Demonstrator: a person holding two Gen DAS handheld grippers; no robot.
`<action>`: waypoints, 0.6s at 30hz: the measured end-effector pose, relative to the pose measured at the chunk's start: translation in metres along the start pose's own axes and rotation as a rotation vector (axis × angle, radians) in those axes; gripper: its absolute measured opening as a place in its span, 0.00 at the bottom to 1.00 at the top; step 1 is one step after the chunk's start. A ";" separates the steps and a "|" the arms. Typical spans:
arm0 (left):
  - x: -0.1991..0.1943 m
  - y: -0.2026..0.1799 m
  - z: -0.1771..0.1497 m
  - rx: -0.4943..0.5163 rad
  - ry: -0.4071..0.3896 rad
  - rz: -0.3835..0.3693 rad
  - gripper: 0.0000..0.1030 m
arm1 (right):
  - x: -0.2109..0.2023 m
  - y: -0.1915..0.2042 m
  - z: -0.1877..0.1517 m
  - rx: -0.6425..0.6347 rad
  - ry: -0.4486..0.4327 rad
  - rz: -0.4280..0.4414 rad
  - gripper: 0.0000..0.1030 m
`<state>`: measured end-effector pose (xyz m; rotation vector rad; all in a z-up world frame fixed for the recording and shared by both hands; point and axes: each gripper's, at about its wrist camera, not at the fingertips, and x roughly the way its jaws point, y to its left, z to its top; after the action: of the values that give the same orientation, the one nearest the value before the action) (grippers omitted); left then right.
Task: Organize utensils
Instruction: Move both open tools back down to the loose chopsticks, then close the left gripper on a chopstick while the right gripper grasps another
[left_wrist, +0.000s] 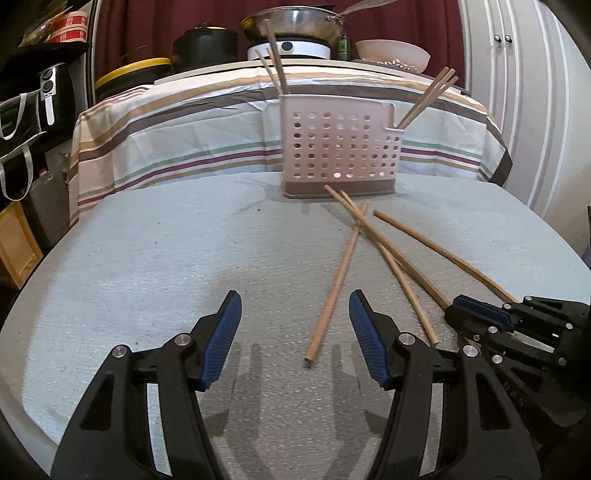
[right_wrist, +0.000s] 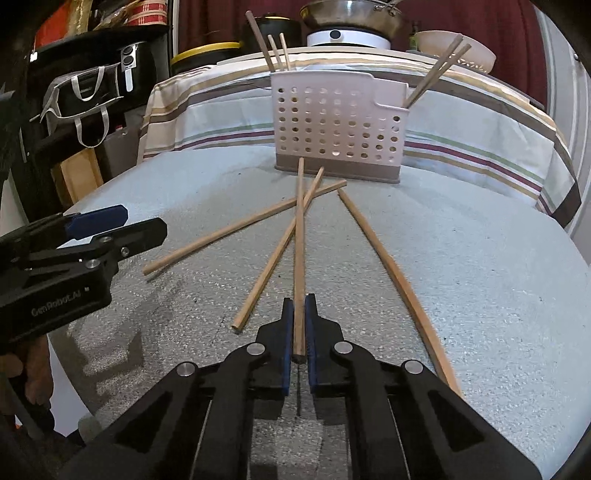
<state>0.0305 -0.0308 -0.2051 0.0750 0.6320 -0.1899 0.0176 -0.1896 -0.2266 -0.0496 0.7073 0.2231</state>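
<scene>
L gripper (left_wrist: 295, 306) hovers over table (left_wrist: 147, 258), fingers wide apart, nothing between them, near side of caddy (left_wrist: 341, 147). Loose stick (left_wrist: 338, 273) lies just R of its gap. R gripper (right_wrist: 299, 299) clamped on one chopstick (right_wrist: 300, 240), whose far tip reaches caddy base. 3 other sticks lie in front of caddy; more stand inside, L & R ends.

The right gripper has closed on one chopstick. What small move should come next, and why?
Probably lift it straight up. The right gripper is shut on one chopstick whose far part crosses two chopsticks on the table. Lifting first should free it without dragging them, before moving toward the caddy.
</scene>
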 end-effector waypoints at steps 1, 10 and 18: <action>0.000 -0.002 0.000 0.003 -0.001 -0.002 0.57 | -0.002 -0.001 0.000 0.002 -0.009 0.000 0.07; 0.004 -0.026 0.001 0.012 0.009 -0.055 0.55 | -0.016 -0.008 0.004 -0.016 -0.071 -0.036 0.07; 0.014 -0.058 -0.001 0.049 0.045 -0.095 0.51 | -0.022 -0.035 -0.001 0.042 -0.082 -0.054 0.07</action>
<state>0.0298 -0.0895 -0.2146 0.0971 0.6760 -0.2968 0.0086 -0.2282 -0.2141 -0.0193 0.6281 0.1578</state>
